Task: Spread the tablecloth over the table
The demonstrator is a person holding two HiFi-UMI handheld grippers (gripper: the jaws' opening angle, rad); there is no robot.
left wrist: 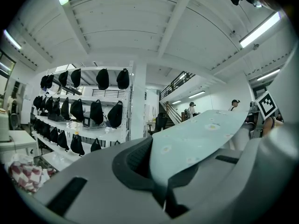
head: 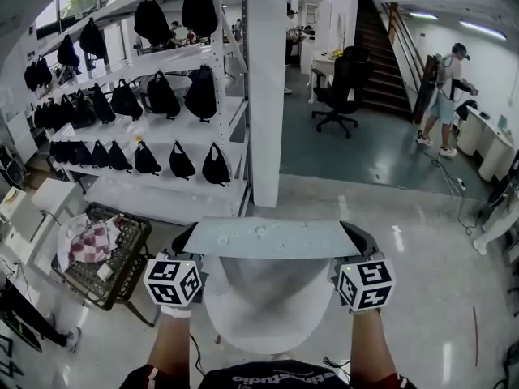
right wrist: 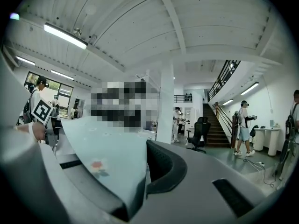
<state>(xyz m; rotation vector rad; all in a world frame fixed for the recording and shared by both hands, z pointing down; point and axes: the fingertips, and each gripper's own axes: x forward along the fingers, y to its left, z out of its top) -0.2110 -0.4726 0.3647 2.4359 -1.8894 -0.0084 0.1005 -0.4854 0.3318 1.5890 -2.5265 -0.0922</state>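
Observation:
The tablecloth [head: 268, 237] is pale blue with small flowers and is held taut in the air as a wide strip between my two grippers. My left gripper [head: 186, 240] is shut on its left end, my right gripper [head: 359, 238] on its right end. Below the strip is a white rounded surface [head: 263, 302]; I cannot tell whether it is the table top or hanging cloth. In the left gripper view the cloth [left wrist: 201, 134] runs out of the shut gripper [left wrist: 161, 174] toward the right. In the right gripper view the cloth [right wrist: 105, 153] leaves the shut gripper [right wrist: 135, 181] toward the left.
White shelving [head: 162, 128] hung with black bags stands at the left, beside a white pillar [head: 266, 87]. A dark wire basket [head: 134, 258] with checked fabric sits close on my left. An office chair [head: 340, 87], stairs [head: 381, 47] and a person [head: 444, 96] are farther off.

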